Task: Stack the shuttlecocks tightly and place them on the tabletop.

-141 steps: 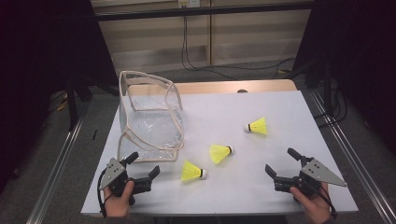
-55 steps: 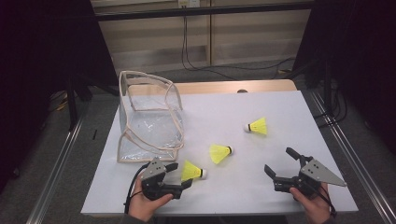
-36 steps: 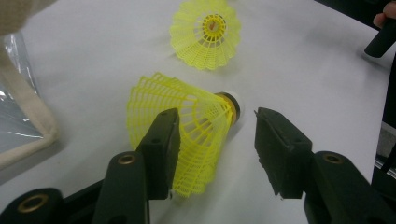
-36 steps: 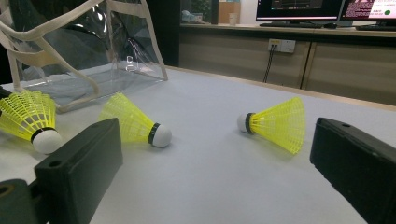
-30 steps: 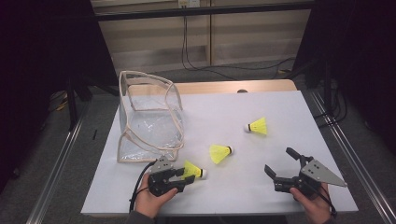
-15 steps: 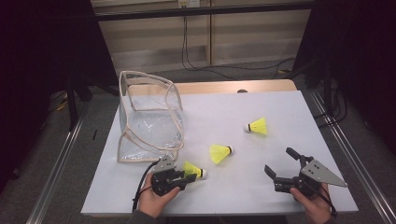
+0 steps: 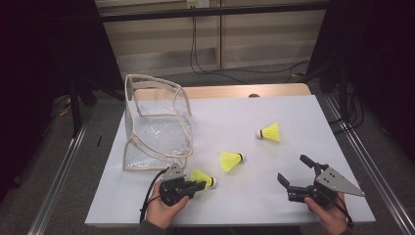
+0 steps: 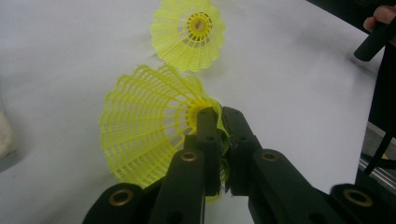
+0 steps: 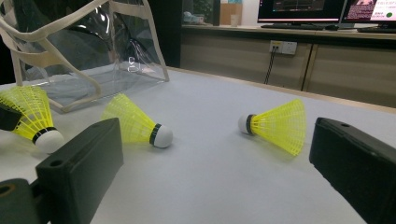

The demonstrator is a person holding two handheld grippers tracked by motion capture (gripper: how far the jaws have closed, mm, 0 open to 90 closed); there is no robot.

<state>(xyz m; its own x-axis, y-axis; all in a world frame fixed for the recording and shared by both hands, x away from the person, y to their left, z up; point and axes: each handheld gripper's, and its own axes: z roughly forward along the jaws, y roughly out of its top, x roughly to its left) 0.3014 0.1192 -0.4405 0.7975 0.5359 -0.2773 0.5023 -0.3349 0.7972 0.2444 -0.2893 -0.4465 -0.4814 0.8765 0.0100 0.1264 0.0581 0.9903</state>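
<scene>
From the high view I see my left gripper (image 7: 195, 186) at the table's (image 7: 293, 112) near edge, its jaws having just been closing on the skirt of the nearest shuttlecock (image 7: 202, 177), yellow mesh with a white cork nose, lying on its side. My right gripper (image 7: 299, 175) rests wide apart, holding nothing.

In the left gripper view the pads (image 8: 208, 135) pinch the skirt's rim of the nearest shuttlecock (image 8: 144, 126); a second shuttlecock (image 8: 189, 32) lies just beyond.

In the right gripper view the jaws stand wide, with a third shuttlecock (image 9: 275, 123) between them farther off, and the clear bag (image 9: 88, 56) behind.
</scene>
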